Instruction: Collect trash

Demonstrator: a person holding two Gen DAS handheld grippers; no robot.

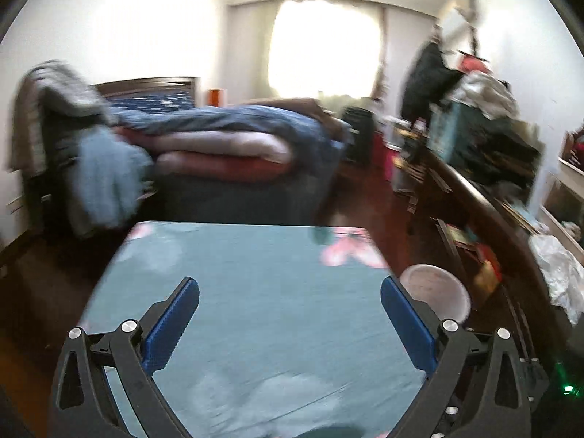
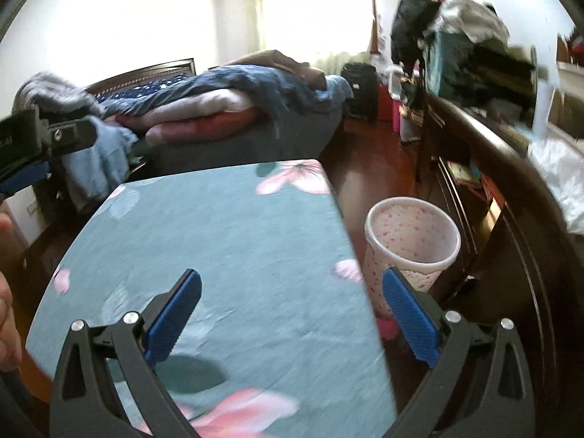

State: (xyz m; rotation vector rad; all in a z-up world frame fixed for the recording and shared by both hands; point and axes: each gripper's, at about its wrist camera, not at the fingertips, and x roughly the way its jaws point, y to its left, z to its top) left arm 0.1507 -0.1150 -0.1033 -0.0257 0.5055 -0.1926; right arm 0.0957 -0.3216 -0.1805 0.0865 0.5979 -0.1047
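My left gripper [image 1: 289,284] is open, its blue pads [image 1: 171,328] spread wide over a table covered in a teal cloth with pink flowers [image 1: 255,255]; nothing lies between them. My right gripper [image 2: 292,273] is open too, above the same cloth [image 2: 219,219] near its right edge, also with nothing between its pads. A white waste bin with small pink dots [image 2: 412,241] stands on the floor just right of the table; in the left wrist view its rim [image 1: 434,292] shows behind the right finger. Both views are motion-blurred.
The left tool's black body [image 2: 54,138] and a person's hand [image 2: 7,292] sit at the left edge. Behind the table is a bed with folded quilts [image 2: 219,109]. A dark wooden desk [image 2: 511,168] piled with clutter and a white plastic bag [image 2: 558,175] runs along the right.
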